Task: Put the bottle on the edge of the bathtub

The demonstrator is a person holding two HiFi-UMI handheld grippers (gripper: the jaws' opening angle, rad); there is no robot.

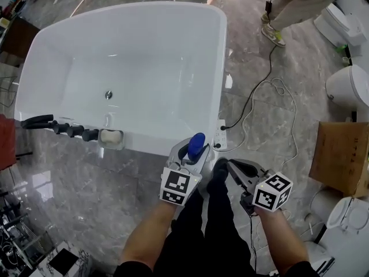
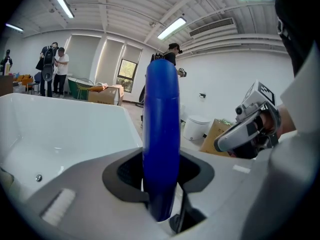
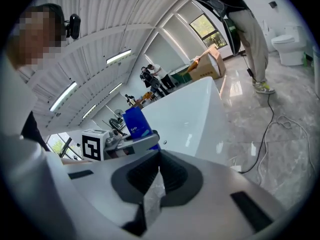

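Left gripper (image 2: pixel 161 186) clenched on the blue bottle (image 2: pixel 161 134), pads biting low on its body. Right gripper (image 3: pixel 157 171): jaws pressed together, nothing in them.

Bottle sits lower centre of the head view, held up near the bathtub (image 1: pixel 222 68) at its near corner; contact with the rim not visible.

Probably light, stiff plastic. Glossy, so likely slippery. The low grip may let it tip; mid-body looks safer.

Long axis upright in the left gripper view, rounded end up.

bottle (image 1: pixel 197 143): blue, held in left gripper (image 1: pixel 191 153), at bathtub (image 1: pixel 221 51) corner
right gripper (image 1: pixel 232 167): over floor (image 1: pixel 314 68), beside left gripper
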